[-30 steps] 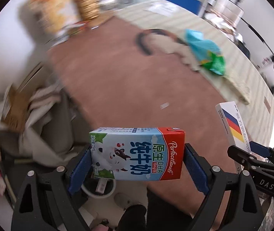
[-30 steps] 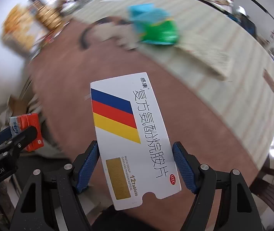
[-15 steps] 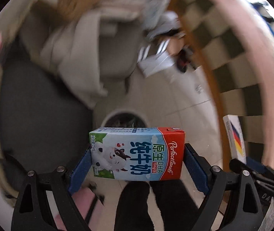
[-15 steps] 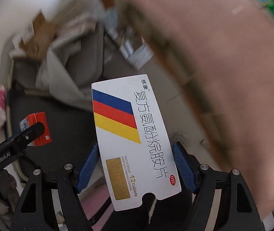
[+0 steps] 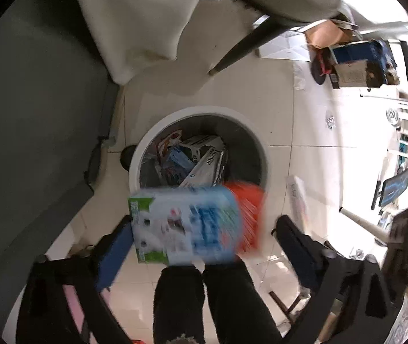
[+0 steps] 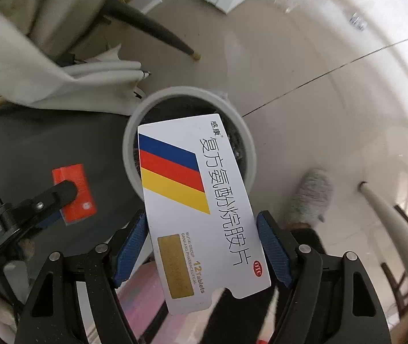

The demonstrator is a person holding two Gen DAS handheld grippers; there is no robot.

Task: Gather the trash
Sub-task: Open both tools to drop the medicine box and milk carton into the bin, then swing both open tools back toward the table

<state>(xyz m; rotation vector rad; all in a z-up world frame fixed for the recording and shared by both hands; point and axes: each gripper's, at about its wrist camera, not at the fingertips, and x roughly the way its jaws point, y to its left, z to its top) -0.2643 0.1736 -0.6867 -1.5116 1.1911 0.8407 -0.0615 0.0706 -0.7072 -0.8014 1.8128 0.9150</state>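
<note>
The milk carton (image 5: 195,226) sat blurred in the lower middle of the left wrist view, lying sideways between the spread fingers of the left gripper (image 5: 204,246). Its left end touched the left blue pad (image 5: 112,255), while a clear gap showed before the right pad, so the jaws stood open and no longer clamped it. Just above it in the frame was the round white-rimmed trash bin (image 5: 135,166), with boxes and wrappers inside. In the right wrist view, the medicine box (image 6: 204,209) filled the centre, pinched at its lower sides by the right gripper (image 6: 204,246), closed upon it. The bin's rim (image 6: 247,143) showed behind the box's upper half. At the upper left of both frames a dark chair leg (image 6: 152,34) crossed the pale tiled floor (image 6: 318,57).
</note>
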